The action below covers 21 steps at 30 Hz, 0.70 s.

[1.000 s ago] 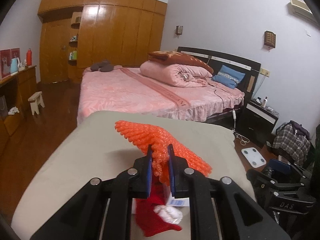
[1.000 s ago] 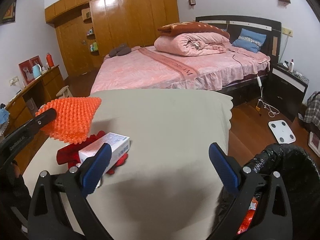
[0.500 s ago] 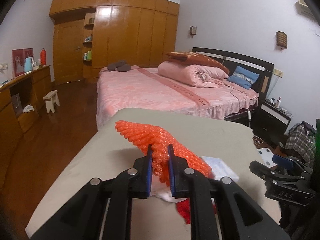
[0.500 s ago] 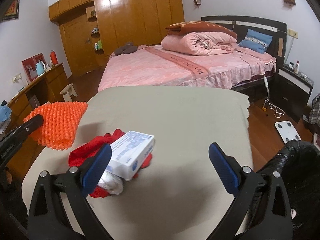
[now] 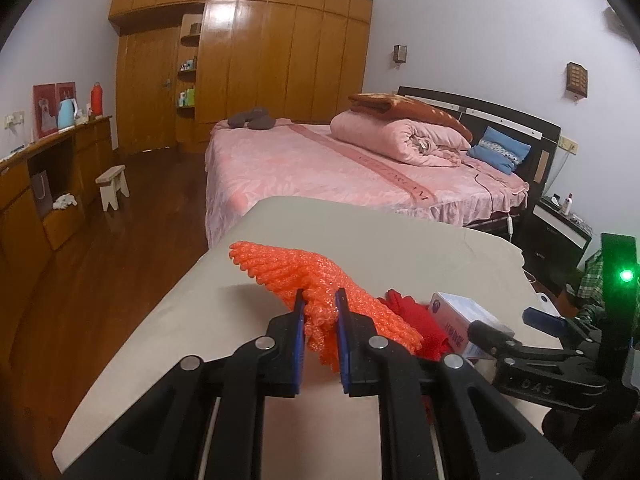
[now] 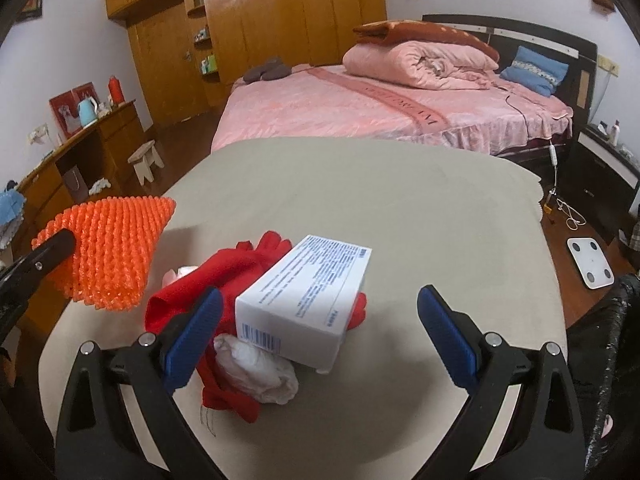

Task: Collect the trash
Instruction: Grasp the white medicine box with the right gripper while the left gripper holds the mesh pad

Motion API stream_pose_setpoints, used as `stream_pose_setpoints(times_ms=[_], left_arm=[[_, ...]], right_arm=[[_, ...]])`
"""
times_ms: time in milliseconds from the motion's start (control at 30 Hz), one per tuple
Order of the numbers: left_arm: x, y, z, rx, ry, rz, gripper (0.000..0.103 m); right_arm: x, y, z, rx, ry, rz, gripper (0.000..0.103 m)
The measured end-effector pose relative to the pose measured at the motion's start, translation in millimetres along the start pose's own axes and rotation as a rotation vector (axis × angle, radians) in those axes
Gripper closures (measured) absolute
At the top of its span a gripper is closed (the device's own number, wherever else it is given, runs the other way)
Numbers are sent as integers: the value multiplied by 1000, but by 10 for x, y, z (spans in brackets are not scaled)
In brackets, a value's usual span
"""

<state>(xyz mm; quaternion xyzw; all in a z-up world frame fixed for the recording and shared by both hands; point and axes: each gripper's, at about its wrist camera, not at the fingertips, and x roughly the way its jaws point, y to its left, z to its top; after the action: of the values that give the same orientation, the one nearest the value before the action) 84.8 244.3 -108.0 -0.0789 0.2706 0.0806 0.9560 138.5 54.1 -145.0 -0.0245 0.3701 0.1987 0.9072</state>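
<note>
From the left wrist camera, the left gripper (image 5: 319,304) has its jaws drawn narrow and clamped on a bunched fold of the orange foam net (image 5: 320,280). The rest of the net fans out ahead and to both sides, lifted clear of the beige table (image 5: 360,232), which suggests it is being carried as one piece of trash rather than rested. The gripper points forward and somewhat downward over the near left part of the table. To its right, close by, lie a red cloth (image 5: 416,316) and a white box (image 5: 460,316), with the right gripper's fingers reaching in from the right edge.

From the right wrist camera, the right gripper (image 6: 318,332) stands wide with nothing between its pads, tilted down toward the heap near the table's front. The white box (image 6: 308,300) lies on top of the red cloth (image 6: 224,276), and a crumpled white tissue (image 6: 256,364) sits just under the box's near corner. The left pad is close beside the cloth and the box lies between the two fingers; I judge this a line-up for gripping the box. The orange net (image 6: 108,248) hangs at the far left in the other gripper. A black trash bag (image 6: 612,340) shows at the right edge, the likely place for all of it.
</note>
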Motion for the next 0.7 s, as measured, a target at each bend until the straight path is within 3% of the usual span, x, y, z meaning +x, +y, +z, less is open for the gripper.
stream_pose_setpoints(times_ms=[267,533,600,700], left_arm=[[51,-33,-70,16,13,-9,89],[84,-63,-69,14,23,-10,89],[86,-74,-70,16,23,-11,89],[84,-70,-72,20,24,-13,89]], right_arm=[[-10,-195,-104,25,30,-19,16],[144,-137,-75,26,55,9,21],[196,-128,-67,25,64,12,27],[266,-150,-71,22,96,20,46]])
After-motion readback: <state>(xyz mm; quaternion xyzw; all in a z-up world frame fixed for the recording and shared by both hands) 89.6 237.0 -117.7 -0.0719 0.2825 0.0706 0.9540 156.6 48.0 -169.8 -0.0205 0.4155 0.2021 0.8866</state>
